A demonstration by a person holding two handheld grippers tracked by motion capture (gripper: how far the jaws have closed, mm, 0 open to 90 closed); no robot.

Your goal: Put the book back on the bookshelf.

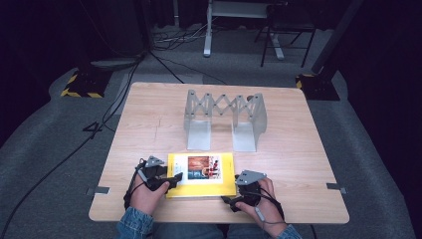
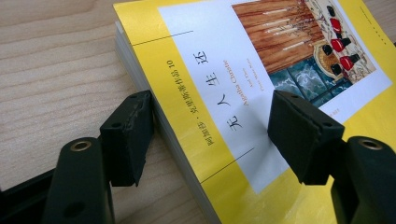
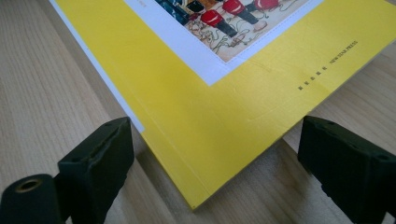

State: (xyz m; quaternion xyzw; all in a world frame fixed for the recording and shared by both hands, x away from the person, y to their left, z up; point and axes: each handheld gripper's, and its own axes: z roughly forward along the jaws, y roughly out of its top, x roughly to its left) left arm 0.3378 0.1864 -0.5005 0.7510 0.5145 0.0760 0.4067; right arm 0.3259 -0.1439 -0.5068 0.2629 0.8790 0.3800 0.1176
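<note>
A yellow paperback book (image 1: 201, 188) with a white picture panel lies flat near the table's front edge. My left gripper (image 1: 175, 179) is at the book's left edge. In the left gripper view its jaws (image 2: 212, 112) stand open astride that edge of the book (image 2: 187, 70), one fingertip (image 2: 133, 126) beside the page block and the other above the cover. My right gripper (image 1: 227, 200) sits at the book's front right corner. In the right gripper view it (image 3: 217, 133) is open, with the corner of the book (image 3: 210, 93) between the wide-apart jaws and no pad touching it.
A grey metal expanding book rack (image 1: 224, 117) stands upright in the middle of the wooden table (image 1: 298, 149), behind the book. Small metal brackets (image 1: 99, 190) sit at the table's side edges. Cables and stand bases lie on the floor beyond the table.
</note>
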